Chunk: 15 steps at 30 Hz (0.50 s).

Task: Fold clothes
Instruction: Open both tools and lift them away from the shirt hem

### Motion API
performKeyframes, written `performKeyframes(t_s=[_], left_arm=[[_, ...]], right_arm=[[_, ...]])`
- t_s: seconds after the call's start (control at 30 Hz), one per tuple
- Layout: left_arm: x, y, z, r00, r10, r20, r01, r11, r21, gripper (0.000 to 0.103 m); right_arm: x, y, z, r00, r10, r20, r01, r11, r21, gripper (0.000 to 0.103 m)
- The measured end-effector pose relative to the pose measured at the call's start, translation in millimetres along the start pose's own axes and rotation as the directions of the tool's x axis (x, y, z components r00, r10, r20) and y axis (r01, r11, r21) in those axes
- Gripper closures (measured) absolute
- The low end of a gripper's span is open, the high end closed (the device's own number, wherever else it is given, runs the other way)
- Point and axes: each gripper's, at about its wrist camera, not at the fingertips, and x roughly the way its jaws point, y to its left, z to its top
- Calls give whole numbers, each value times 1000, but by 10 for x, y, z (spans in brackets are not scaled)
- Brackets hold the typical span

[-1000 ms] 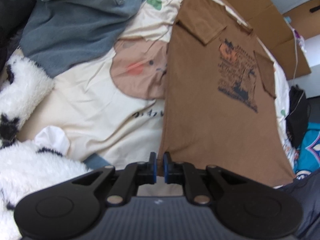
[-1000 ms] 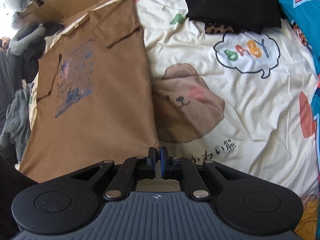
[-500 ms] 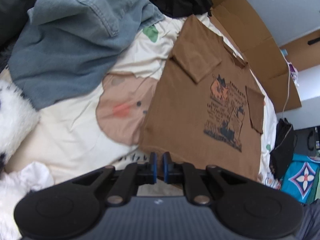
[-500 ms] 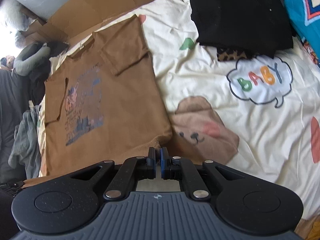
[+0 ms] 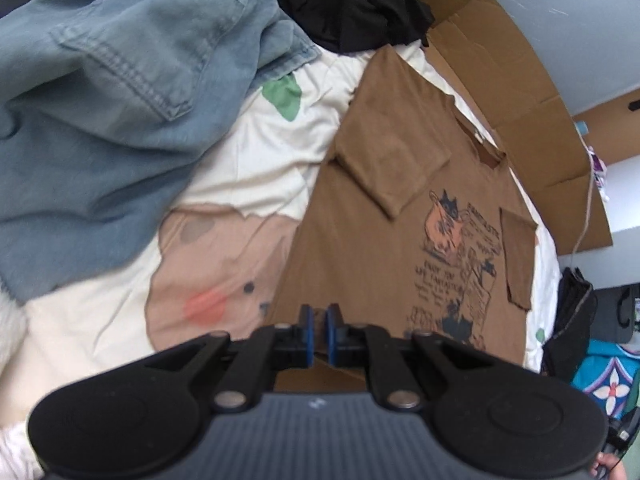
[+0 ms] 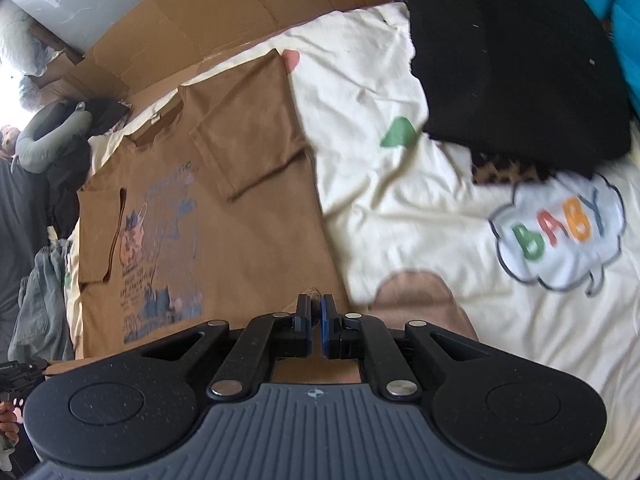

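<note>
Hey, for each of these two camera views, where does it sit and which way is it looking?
Left wrist: on the left gripper, looking forward along its fingers up the brown T-shirt; blue denim lies left. A bit of hand shows at the bottom right edge.
Right wrist: on the right gripper, facing up the same shirt; a black garment lies right.
Shared: the shirt, its hem pinched by both grippers, the cream bedspread and cardboard.

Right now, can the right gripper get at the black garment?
Probably not yet. The right gripper is shut on the brown tee's hem, so it would have to let go first. Past that, only bare sheet lies between it and the black garment.
</note>
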Motion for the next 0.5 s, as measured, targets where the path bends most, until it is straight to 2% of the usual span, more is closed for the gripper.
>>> performKeyframes(t_s=[0.23,0.5], left_arm=[[278,-35,287,1000,6,0,-6,1000,-2,96],[449,-74,531,1000,8,22,-7,1000,-12,96]], right_arm=[[384,63,254,999,-31,-7,31,999,11,100],[595,175,489,997,-71,6,71,997,23,100]])
